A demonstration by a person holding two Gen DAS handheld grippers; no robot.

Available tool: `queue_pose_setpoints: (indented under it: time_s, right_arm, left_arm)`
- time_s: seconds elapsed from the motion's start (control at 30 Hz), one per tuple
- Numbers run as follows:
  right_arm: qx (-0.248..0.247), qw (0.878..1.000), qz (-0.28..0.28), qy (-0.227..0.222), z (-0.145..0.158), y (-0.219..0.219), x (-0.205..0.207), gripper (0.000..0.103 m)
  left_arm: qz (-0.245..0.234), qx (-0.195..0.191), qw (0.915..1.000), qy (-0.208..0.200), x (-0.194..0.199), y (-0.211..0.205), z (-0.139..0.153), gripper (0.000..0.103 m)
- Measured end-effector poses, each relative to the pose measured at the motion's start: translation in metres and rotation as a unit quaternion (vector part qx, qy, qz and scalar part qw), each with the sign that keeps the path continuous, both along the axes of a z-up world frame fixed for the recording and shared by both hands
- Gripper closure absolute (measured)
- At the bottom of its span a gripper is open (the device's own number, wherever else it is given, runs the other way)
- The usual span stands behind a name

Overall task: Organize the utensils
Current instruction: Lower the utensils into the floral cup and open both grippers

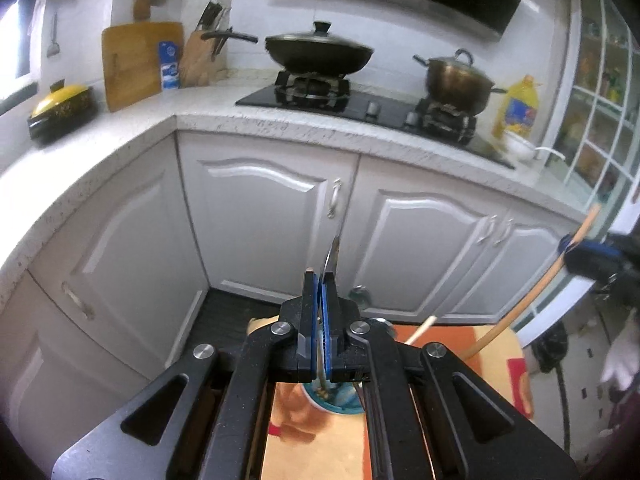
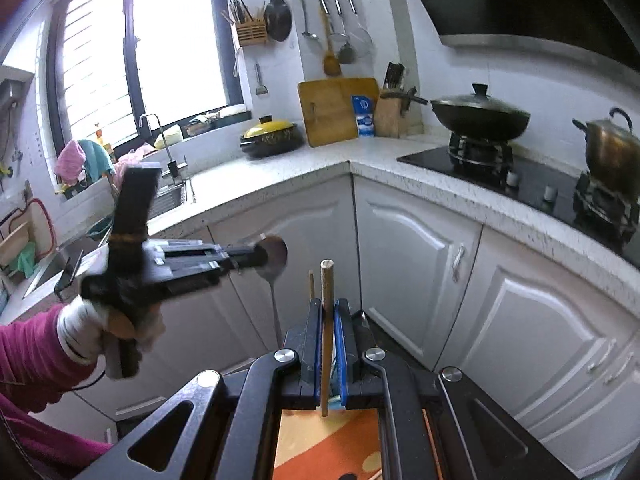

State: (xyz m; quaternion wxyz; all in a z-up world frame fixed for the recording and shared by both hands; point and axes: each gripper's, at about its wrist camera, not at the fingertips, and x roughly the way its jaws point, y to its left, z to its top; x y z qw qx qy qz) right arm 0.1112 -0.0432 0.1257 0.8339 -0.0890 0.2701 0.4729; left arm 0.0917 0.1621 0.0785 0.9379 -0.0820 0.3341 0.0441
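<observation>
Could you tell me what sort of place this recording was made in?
A home kitchen, most likely: a lidded wok sits on a gas hob, a sink lies under the window, and ladles hang on the wall.

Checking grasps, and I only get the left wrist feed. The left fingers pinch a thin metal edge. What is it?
Observer: A long-handled metal spoon. The left gripper clamps it at the bowl end, round bowl up and handle hanging down.
Operator: And the other side, properly shut?
Observer: Yes. In the right wrist view the right gripper has both blue pads against a pale round wooden stick, which stands upright and pokes out above and below the fingers.
Operator: Anything else near it?
Observer: A thinner wooden stick shows just left of the first. I cannot tell whether it is gripped.
</observation>
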Motion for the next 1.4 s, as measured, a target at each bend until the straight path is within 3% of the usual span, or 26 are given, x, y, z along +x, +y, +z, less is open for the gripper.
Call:
queue_pose_setpoints:
  time_s: [0.2,0.5,0.73,0.97,1.03,1.07,1.1,1.13,1.27,1.4]
  right_arm:
    - [-0.001,1.000,-0.008,0.014,-0.021,0.021,0.017,0.098]
    - [-0.021,0.997,-0.028,0.062,-0.085,0.038,0.038,0.098]
    - [-0.032,0.993,-0.042,0.110,-0.130,0.034,0.055,0.098]
    - [-0.024,0.988,-0.074,0.134,-0.137,0.022,0.068,0.098]
    - [-0.021,0.988,-0.075,0.131,-0.137,0.020,0.067,0.093]
    - [-0.018,0.988,-0.075,0.133,-0.136,0.019,0.067,0.083]
    - [-0.017,0.988,-0.076,0.135,-0.136,0.019,0.067,0.065]
    - [-0.014,0.988,-0.076,0.136,-0.135,0.018,0.066,0.061]
    - [-0.019,0.988,-0.071,0.136,-0.134,0.016,0.062,0.061]
    - [-0.007,0.986,-0.075,0.149,-0.134,0.008,0.059,0.061]
  left_arm:
    - [0.024,0.021,0.9994,0.012,0.017,0.004,-0.028,0.103]
    - [0.045,0.056,0.9974,0.011,0.030,-0.004,-0.064,0.103]
    - [0.031,0.043,0.9977,0.041,0.035,-0.010,-0.090,0.103]
    - [0.023,0.027,0.9980,0.053,0.034,-0.014,-0.094,0.103]
    - [0.021,0.020,0.9979,0.057,0.033,-0.015,-0.095,0.103]
    - [0.020,0.013,0.9979,0.060,0.033,-0.014,-0.095,0.103]
    - [0.021,0.005,0.9979,0.062,0.033,-0.013,-0.095,0.102]
    - [0.023,-0.004,0.9977,0.063,0.032,-0.011,-0.095,0.102]
    - [0.028,-0.018,0.9975,0.062,0.030,-0.008,-0.091,0.100]
    - [0.025,-0.040,0.9970,0.061,0.025,-0.007,-0.086,0.072]
